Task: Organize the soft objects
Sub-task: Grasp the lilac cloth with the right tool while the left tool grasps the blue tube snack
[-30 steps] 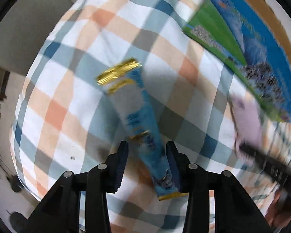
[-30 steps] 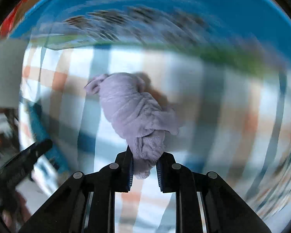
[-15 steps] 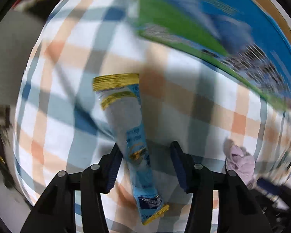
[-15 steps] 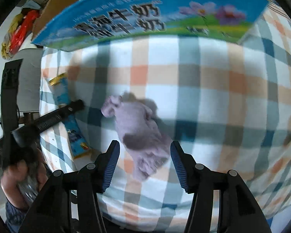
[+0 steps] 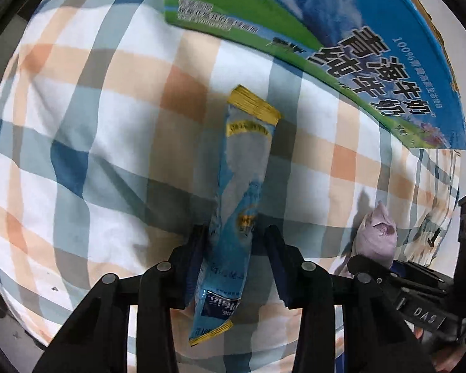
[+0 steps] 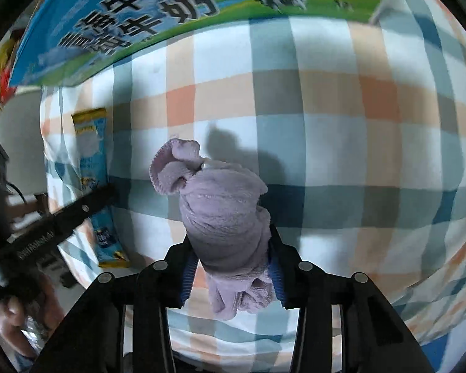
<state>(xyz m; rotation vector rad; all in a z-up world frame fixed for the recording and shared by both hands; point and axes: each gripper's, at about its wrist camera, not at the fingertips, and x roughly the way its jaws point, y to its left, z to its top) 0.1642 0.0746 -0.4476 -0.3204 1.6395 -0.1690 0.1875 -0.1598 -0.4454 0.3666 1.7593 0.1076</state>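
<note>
At centre frame, the left gripper [image 5: 233,248] straddles a blue snack packet [image 5: 237,217] on the checked cloth [image 5: 93,155], jaws spread. The right gripper [image 6: 231,264] pinches a lilac sock [image 6: 223,217] at lower centre.

plaid bedcover [image 5: 115,99], grey floor [image 6: 21,124]

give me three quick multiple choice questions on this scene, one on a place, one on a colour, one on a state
1. Where does the milk carton lie relative to the blue packet?
A. beyond its yellow end
B. under it
C. between the fingers

2. What colour is the bundled cloth?
A. red
B. pale purple
C. black

3. What sits between the right gripper fingers?
A. nothing
B. the carton
C. the cloth

Answers: 1 A, the carton fills the far edge past the packet; 2 B, it shows lilac on the checked sheet; 3 C, the cloth fills the gap between both fingers.
</note>
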